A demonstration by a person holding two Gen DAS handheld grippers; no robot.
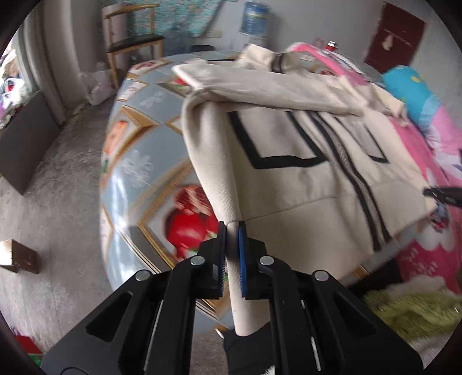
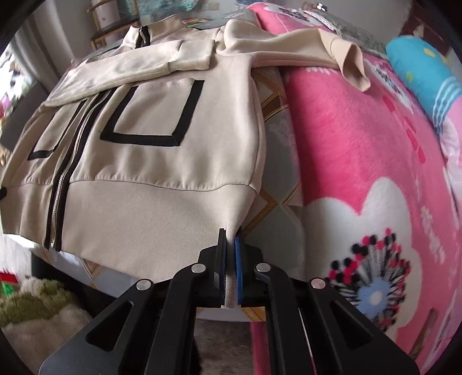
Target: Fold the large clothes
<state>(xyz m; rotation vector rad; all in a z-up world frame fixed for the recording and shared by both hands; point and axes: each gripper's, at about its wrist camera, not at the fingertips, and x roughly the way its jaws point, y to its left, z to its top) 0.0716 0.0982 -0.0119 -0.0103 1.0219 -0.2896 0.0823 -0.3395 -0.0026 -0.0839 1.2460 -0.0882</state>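
A cream zip-up jacket with black trim and square pocket outlines lies face up on a table, one sleeve folded across its chest. My left gripper is shut on the jacket's hem corner at its left side, the cloth pinched between the pads and lifted off the table. In the right wrist view the same jacket fills the left half. My right gripper is shut on the opposite hem corner, which rises in a small peak. The far sleeve trails onto a pink blanket.
The table has a glossy fruit-print cover. A pink flowered blanket and blue pillow lie to the right. A wooden chair and water bottle stand beyond the table. Green fluffy cloth sits low near the table edge.
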